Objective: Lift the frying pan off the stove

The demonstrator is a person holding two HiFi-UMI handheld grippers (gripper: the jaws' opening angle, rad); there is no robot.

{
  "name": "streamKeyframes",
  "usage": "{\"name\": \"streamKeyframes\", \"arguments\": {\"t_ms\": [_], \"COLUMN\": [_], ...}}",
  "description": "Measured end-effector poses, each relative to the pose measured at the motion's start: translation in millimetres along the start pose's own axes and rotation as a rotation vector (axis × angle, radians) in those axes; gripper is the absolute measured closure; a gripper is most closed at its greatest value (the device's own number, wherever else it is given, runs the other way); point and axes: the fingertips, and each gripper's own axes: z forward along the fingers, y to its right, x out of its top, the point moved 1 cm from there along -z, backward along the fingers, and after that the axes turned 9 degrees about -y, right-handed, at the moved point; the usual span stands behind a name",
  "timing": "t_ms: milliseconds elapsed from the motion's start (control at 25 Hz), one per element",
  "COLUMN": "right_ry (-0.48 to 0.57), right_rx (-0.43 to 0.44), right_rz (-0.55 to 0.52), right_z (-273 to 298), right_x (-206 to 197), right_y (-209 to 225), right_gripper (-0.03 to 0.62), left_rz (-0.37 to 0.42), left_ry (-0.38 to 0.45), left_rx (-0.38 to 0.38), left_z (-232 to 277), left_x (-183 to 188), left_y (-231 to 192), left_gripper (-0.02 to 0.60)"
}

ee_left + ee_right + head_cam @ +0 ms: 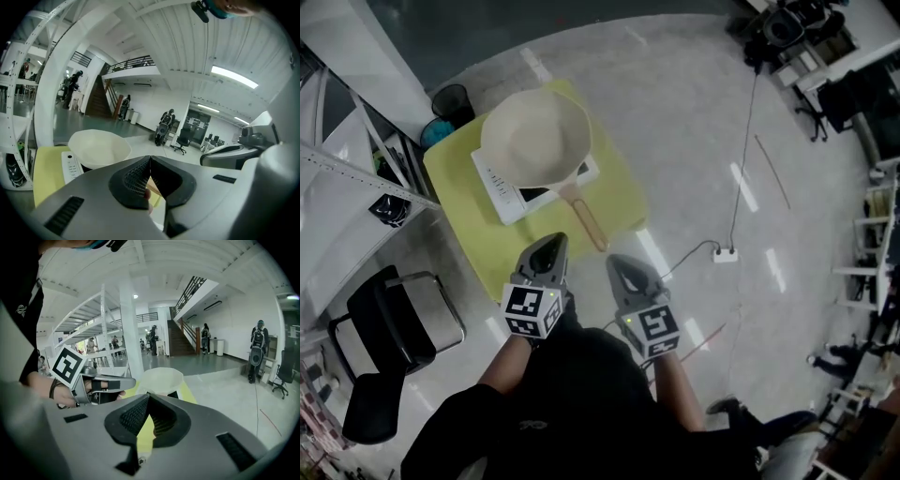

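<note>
The frying pan (534, 139) sits on the stove (500, 193), a flat white unit on a yellow table (623, 192). The cream bowl of the pan covers most of the stove and leaves only its control strip bare. The pan's long axis runs from the bowl through the wooden handle (586, 220). The handle points away from the stove toward the person, angled a little to the person's right, and reaches past the stove's near edge over the table. The left gripper (551, 242) and the right gripper (619, 262) hover on the near side of the stove, at the table's near edge. The handle's tip points between them, and neither touches it. Both are clenched with nothing in them: the left gripper view shows the tips meeting, and the right gripper view shows the same
</note>
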Motion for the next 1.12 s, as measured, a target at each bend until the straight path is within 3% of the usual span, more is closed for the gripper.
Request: {"name": "streamKeyframes", "arguments": {"t_ms": [400,600,760,960,1120], "right_ry": [-0.089,-0.106,-0.124,-0.131,-0.138], "right_rx": [0.049,0.163,0.254,0.341,0.385], "right_rz": [-0.047,-0.05,-0.075,-0.117,-0.14], "right_z": [29,35,41,44,51], "right_x": [-2,-8,-12,-20,-31], "right_y": [32,47,57,73,82], "right_gripper": [0.579,0.579,0.579,0.579,0.579], "left_rz": [-0.07,-0.131,-0.21,-0.371,-0.441], "left_ry": [-0.055,-0.059,-0.06,-0.046,-0.046], "left_rx": [0.039,0.103,0.184,0.225,0.269], "left_z": [38,46,48,51,46], "left_x": [-1,-4,-11,-23,-37], "left_y": [-22,-19,-18,-7,-4], "left_gripper": [0.538,0.538,0.538,0.538,0.538]}}
